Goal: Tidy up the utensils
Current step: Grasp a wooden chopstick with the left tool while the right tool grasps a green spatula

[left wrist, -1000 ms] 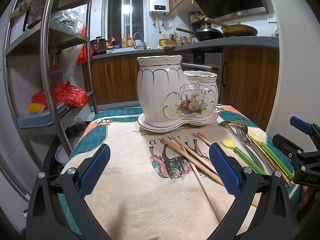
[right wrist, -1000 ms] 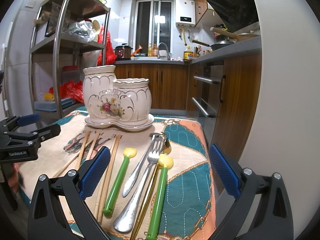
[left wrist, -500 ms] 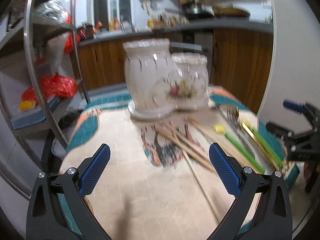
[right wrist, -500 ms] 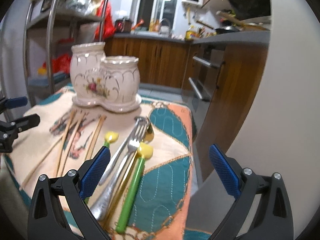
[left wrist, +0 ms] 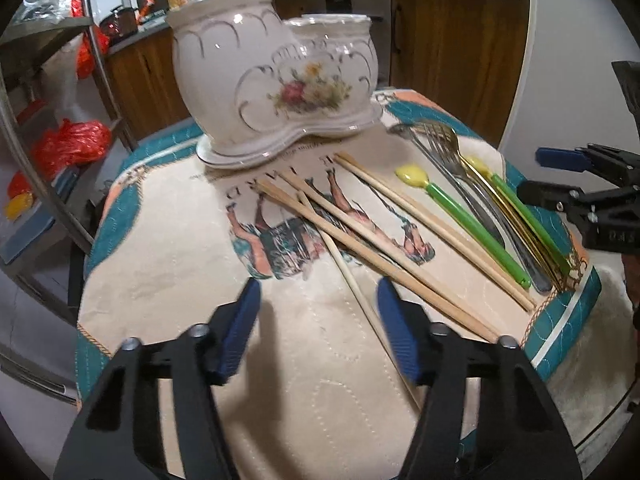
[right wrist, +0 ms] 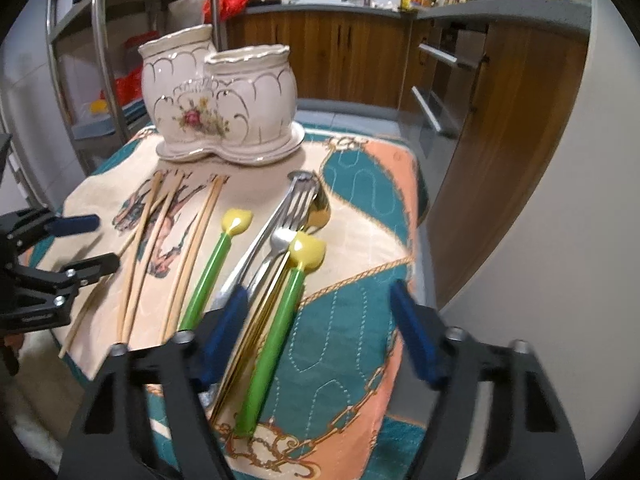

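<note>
A white two-cup ceramic holder (left wrist: 276, 80) with a flower print stands at the back of the cloth; it also shows in the right wrist view (right wrist: 224, 100). Several wooden chopsticks (left wrist: 360, 232) lie in front of it. Right of them lie two green spoons with yellow heads (right wrist: 208, 276) (right wrist: 280, 320), a metal fork (right wrist: 288, 216), a metal spoon and gold chopsticks (right wrist: 256, 324). My left gripper (left wrist: 320, 328) is open and empty above the near ends of the chopsticks. My right gripper (right wrist: 320, 332) is open and empty over the green spoon handles.
The utensils lie on a quilted cream, teal and orange cloth (left wrist: 168, 272) over a small table. A steel shelf rack (left wrist: 44, 92) stands at the left. Wooden kitchen cabinets (right wrist: 360, 52) and an oven (right wrist: 444, 92) are behind. The table drops off at the right (right wrist: 424, 208).
Both grippers have tilted down and moved closer to the table. Both sets of jaws have narrowed but stay open. The utensils have not moved.
</note>
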Motion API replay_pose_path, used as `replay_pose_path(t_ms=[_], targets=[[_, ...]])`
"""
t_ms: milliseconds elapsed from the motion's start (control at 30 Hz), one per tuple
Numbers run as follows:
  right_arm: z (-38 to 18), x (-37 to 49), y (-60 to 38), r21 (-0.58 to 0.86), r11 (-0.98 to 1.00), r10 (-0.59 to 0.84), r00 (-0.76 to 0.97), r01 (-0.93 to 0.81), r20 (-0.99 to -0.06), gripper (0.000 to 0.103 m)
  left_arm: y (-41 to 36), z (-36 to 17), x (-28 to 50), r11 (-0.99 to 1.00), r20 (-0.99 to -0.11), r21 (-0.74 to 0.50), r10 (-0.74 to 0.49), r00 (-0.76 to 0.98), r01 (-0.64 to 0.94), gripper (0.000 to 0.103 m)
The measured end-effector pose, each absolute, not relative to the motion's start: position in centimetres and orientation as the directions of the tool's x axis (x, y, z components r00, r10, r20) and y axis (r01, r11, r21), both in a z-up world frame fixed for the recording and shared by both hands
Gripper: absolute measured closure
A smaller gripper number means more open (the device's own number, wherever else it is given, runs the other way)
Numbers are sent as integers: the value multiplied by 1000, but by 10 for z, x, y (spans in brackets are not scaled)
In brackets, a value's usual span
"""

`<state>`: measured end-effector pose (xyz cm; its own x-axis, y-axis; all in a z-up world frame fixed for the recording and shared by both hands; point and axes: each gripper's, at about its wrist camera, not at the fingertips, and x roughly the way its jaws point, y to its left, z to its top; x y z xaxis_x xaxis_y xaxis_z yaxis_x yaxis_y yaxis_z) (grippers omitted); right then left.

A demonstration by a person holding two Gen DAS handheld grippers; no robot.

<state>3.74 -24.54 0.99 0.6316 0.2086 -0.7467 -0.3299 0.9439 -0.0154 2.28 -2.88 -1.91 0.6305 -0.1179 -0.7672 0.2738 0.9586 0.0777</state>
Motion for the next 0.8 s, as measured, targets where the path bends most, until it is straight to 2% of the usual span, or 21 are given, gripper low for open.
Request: replay_pose_path(t_ms=[67, 133, 200, 233, 267, 300, 367, 800], targets=[[8, 39, -246, 6, 941, 223, 608, -338, -762, 53, -28, -21, 24, 957, -771, 80, -117, 626, 278, 53], [6, 40, -246, 33, 938, 241, 582, -344, -776, 58, -27, -20, 26, 956, -774, 81, -117, 622, 281, 58], [2, 42, -247, 60, 935, 257, 555, -348, -791, 64, -27, -19, 30, 954, -779, 85, -115, 616, 286, 65], [0, 44, -247, 69, 935, 262, 544, -348, -798, 67, -27, -19, 32, 953, -782, 89, -112, 614, 288, 73], [0, 45, -247, 69, 935, 261, 544, -348, -797, 75, -26, -20, 33, 952, -786, 98, -105, 609, 291, 79], [-1, 47, -247, 58, 936, 249, 536, -347, -807, 78, -25, -19, 35, 950, -790, 114, -91, 606, 292, 82], [0, 48, -248, 58, 936, 245, 525, -346, -815, 79, -21, -18, 39, 948, -796, 136, -68, 602, 286, 90], [-3, 73, -243, 58, 935, 230, 473, -350, -851, 78, -10, -17, 58, 930, -828, 145, -72, 556, 338, 90]])
